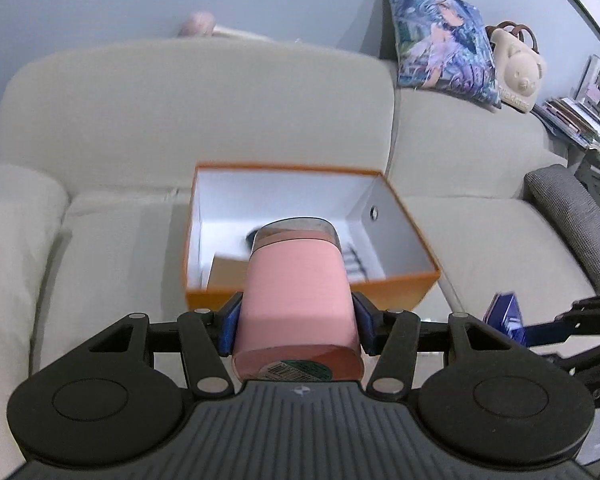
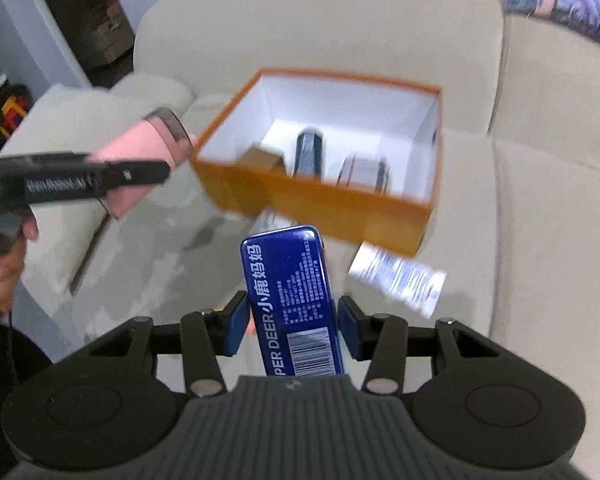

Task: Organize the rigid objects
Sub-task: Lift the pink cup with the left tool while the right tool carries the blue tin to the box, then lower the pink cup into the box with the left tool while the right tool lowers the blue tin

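On the left, a pink cup [image 1: 296,300] with a smoky clear lid is pinched across its body by the left gripper [image 1: 296,322], both blue pads pressed against its sides. In the right wrist view the cup [image 2: 140,146] is seen held in the air, tilted, its lid end just beside the left corner of the orange box [image 2: 320,204] and short of the rim. Bare sofa cushion [image 1: 112,240] is seen to the left of the box, bounded by the padded armrest [image 1: 16,216].

In the middle, the orange box [image 1: 312,294] is set on the seat with its white interior open upward. A brown carton [image 2: 260,158], a dark blue item [image 2: 309,152] and a silvery pack [image 2: 364,172] are seen along its near wall; the far half of the floor is left bare.

Further right, a blue tin [image 2: 296,300] printed "DEER" is clamped on its long sides by the right gripper [image 2: 294,320], its far end near the box's front wall. A white and blue packet [image 2: 396,276] is seen lying just beside the box's near right corner, blurred. More open cushion is shown beyond it, up to the grey armrest [image 1: 568,216].
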### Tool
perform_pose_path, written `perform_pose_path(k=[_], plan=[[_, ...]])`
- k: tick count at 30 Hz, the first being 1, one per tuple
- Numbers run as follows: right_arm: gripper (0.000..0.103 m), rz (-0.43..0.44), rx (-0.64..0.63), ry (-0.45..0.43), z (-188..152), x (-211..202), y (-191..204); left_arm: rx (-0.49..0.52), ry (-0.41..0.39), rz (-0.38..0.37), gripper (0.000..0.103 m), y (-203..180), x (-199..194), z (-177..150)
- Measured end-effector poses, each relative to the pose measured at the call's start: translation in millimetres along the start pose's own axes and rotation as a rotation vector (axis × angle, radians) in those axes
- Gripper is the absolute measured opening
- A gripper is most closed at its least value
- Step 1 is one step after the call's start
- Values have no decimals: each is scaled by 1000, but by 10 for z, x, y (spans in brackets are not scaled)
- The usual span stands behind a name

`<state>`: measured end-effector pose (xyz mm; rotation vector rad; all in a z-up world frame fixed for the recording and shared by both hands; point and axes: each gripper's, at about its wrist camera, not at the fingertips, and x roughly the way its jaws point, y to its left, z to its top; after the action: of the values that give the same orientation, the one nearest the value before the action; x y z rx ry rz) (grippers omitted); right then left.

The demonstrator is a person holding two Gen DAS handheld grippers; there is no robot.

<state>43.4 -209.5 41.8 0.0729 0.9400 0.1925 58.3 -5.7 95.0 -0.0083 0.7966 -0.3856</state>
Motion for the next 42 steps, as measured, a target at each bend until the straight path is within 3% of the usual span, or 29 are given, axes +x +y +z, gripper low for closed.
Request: perform_pose_path(k=[6,15,22,27,35,42], plan=[[50,6,96,-94,365,-82,-147,12,-30,58,63,-279,142,310],[50,-16,251,-145,859,180,-352,19,20,130,63,-435,564,527],[50,-64,269,-105,1119,701,-486,31,53,195,63,-281,1006,597],[50,-23,286,-61,1235,1262,-594,20,91,224,63,-101,1444,650],[50,-55,233,39,1248,1858,-622,-30,174,237,63,146,2062,629],[47,-76,200,115,1168,2215,-629,-58,245,233,63,199,2349,496]])
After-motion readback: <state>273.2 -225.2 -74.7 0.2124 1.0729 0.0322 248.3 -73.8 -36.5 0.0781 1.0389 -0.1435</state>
